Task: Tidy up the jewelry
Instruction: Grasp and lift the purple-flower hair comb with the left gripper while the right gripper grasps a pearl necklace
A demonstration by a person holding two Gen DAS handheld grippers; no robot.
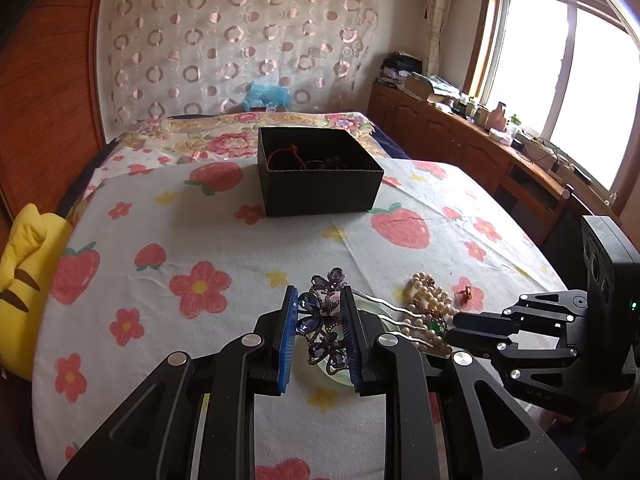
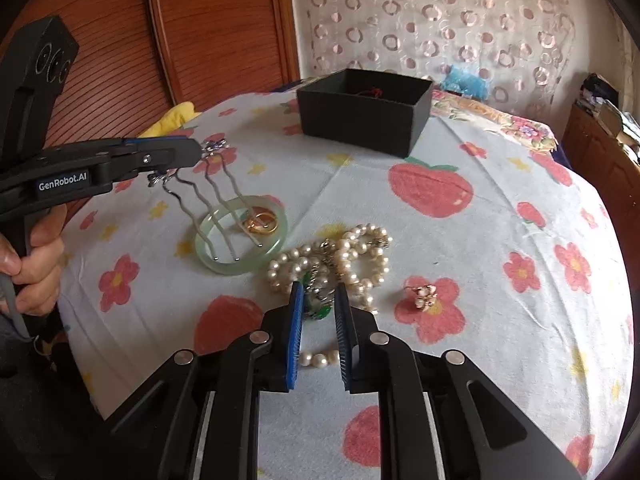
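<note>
My left gripper is shut on a purple jewelled hairpin, held above the strawberry-print bedcover. In the right wrist view the left gripper holds the hairpin with its wavy metal prongs hanging over a pale green jade bangle that has gold rings lying inside it. My right gripper is down on the cover with its pads closed on a green pendant and its chain, at the near edge of a heap of pearl necklace. An open black box stands farther back.
The box holds a red cord and dark beads. A small pearl earring lies right of the pearls. A yellow plush sits at the bed's left edge. A person's hand grips the left tool. Wooden cabinets line the window side.
</note>
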